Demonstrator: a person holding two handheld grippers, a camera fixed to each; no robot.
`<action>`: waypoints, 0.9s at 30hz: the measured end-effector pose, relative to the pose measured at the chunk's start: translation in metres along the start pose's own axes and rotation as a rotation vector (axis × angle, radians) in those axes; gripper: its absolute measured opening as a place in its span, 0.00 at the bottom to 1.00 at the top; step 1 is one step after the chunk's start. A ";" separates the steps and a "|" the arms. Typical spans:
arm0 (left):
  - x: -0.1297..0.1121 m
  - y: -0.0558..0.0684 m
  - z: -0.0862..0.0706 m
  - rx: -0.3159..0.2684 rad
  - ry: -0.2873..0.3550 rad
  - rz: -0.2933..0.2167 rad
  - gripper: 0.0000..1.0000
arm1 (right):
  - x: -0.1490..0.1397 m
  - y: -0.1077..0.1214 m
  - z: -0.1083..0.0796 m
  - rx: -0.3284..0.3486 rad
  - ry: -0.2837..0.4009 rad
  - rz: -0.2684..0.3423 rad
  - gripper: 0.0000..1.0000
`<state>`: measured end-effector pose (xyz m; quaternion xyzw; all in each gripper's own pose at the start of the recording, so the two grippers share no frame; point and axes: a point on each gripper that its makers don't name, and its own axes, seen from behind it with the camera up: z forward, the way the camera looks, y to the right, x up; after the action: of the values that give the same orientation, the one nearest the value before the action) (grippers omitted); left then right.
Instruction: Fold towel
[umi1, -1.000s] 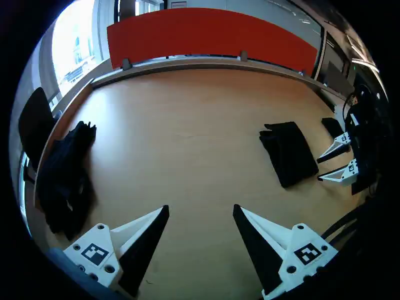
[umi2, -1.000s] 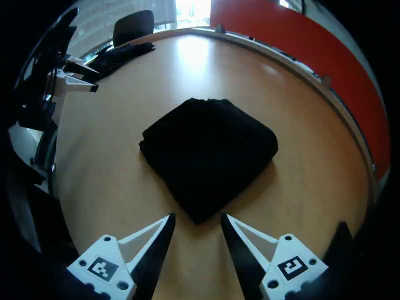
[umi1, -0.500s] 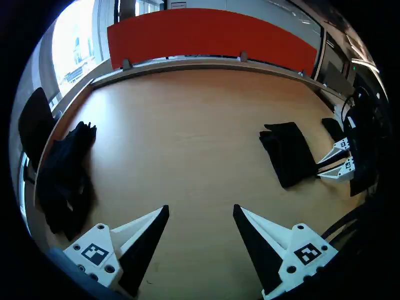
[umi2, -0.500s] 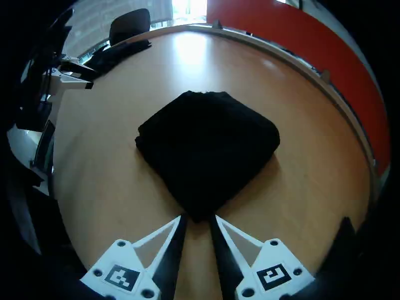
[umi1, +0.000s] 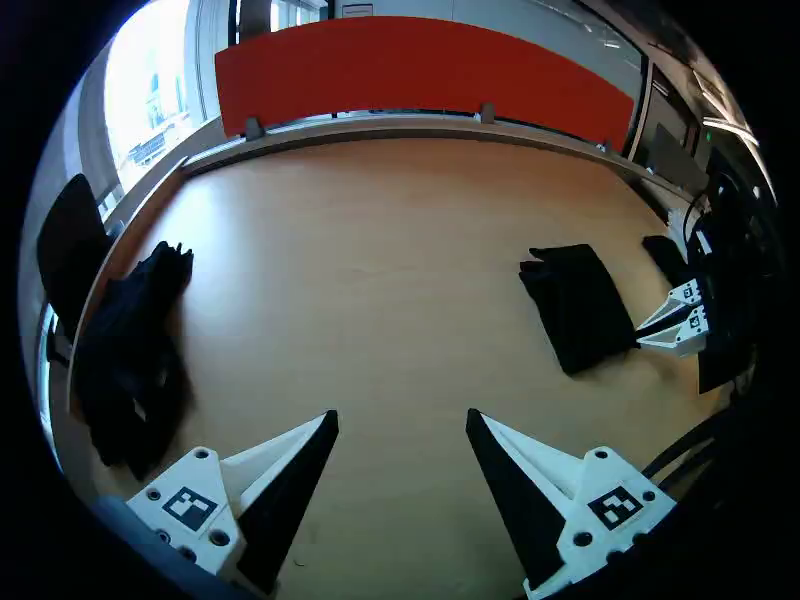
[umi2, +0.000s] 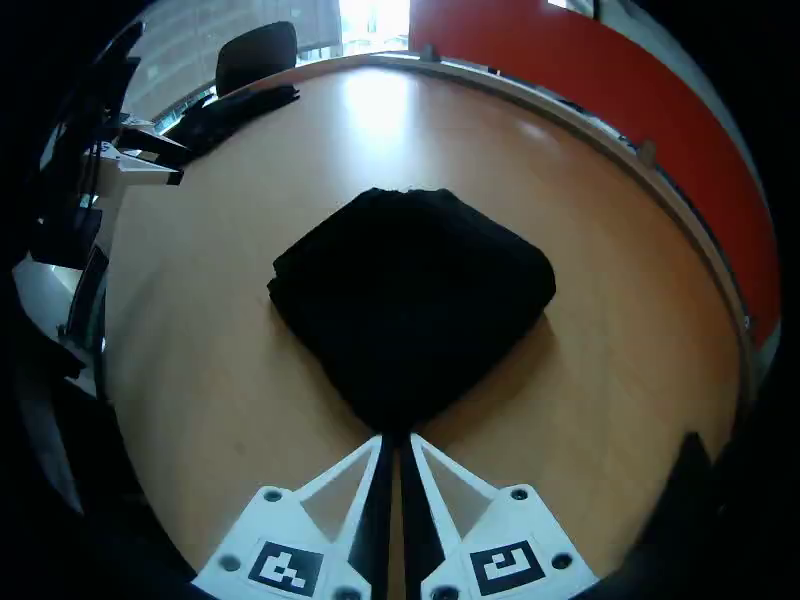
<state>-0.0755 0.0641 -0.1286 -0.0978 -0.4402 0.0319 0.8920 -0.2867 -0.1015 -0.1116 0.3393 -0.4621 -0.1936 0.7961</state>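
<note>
At the bottom centre of the right gripper view, the right gripper (umi2: 393, 442) is drawn in to a thin slit, its two white fingers almost meeting. The tips sit at the near corner of the towel (umi2: 415, 300). Whether any cloth is pinched between them cannot be told. The towel, black and folded into a thick square pad, lies flat in the middle of the frame on a pale wooden table (umi2: 610, 340), one corner pointing at the camera. Beyond it, at the upper left, the left gripper (umi2: 182, 166) hangs over the table's edge, well apart from the towel. Farther off a heap of dark cloth (umi2: 235, 108) lies near the table's far rim, with a black chair (umi2: 258, 55) behind it. A red partition (umi2: 620, 95) curves along the right side of the frame.

In the left gripper view, the left gripper's fingers stand wide apart at the bottom of the frame, with nothing but bare tabletop between them. In the middle distance at the right lies the folded towel, with the right gripper's narrowed fingers at the edge nearest the frame's right side. A smaller dark item (umi1: 663, 255) lies just past it, too indistinct to identify. The heap of dark cloth spreads down the left edge of the table beside the chair. At the top, the red partition closes off the far end, with a bright window (umi1: 150, 95) at the upper left.
</note>
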 end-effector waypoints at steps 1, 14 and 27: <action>0.000 0.000 0.000 0.000 0.000 0.000 0.95 | 0.002 0.000 -0.001 -0.001 0.004 -0.001 0.04; 0.001 -0.001 -0.002 -0.004 0.006 0.011 0.95 | 0.052 0.010 -0.032 -0.035 0.100 -0.044 0.04; 0.014 0.002 -0.009 -0.005 0.035 0.024 0.95 | 0.144 0.028 -0.074 -0.081 0.246 -0.107 0.04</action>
<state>-0.0598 0.0666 -0.1235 -0.1060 -0.4233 0.0396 0.8989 -0.1510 -0.1448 -0.0303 0.3522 -0.3340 -0.2110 0.8485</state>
